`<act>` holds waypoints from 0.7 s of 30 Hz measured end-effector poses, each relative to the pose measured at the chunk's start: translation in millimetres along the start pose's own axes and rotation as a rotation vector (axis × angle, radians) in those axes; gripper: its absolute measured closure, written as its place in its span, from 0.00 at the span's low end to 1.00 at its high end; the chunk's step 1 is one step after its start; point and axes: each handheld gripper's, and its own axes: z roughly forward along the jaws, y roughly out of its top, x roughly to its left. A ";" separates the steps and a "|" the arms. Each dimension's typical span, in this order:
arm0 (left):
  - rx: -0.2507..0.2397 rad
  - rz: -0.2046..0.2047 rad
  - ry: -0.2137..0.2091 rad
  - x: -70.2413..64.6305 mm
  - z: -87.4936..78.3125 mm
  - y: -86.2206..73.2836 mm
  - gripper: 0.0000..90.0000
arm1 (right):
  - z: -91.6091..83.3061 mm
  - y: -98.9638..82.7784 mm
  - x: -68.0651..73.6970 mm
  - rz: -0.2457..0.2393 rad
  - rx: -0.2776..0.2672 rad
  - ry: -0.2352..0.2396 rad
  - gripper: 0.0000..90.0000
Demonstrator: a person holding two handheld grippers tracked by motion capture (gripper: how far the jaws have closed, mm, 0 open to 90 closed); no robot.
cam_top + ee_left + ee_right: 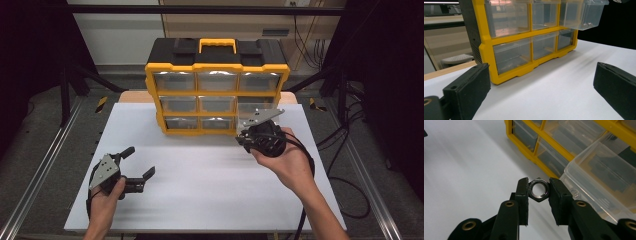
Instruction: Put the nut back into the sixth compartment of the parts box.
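One nut [539, 190] pinched flat-to-flat in the right tool [538, 195]; a slip drops it beside the open drawer [606, 172] at two o'clock. Left tool [541, 87] gapes empty.

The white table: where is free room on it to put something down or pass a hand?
The white table is bare in its middle, between the left tongs and the right tongs, and along its near edge. Also bare is the far left corner, beside the yellow drawer cabinet. It is crowded at the cabinet's right front, where a clear drawer sticks out by the right tongs holding a nut.
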 end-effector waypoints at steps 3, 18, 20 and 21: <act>0.000 0.000 0.000 0.0 0.1 -0.1 0.01 | -3.0 5.0 -1.7 -0.003 0.002 -0.001 0.78; 0.003 0.003 0.000 0.4 -0.2 0.0 0.01 | -18.0 33.7 -16.8 0.029 0.049 -0.047 0.78; 0.003 0.003 0.000 0.4 -0.3 0.1 0.01 | -19.3 37.6 -18.2 0.032 0.061 -0.056 0.78; 0.003 0.003 0.000 0.4 -0.3 0.1 0.01 | -19.7 39.1 -19.3 0.024 0.061 -0.058 0.78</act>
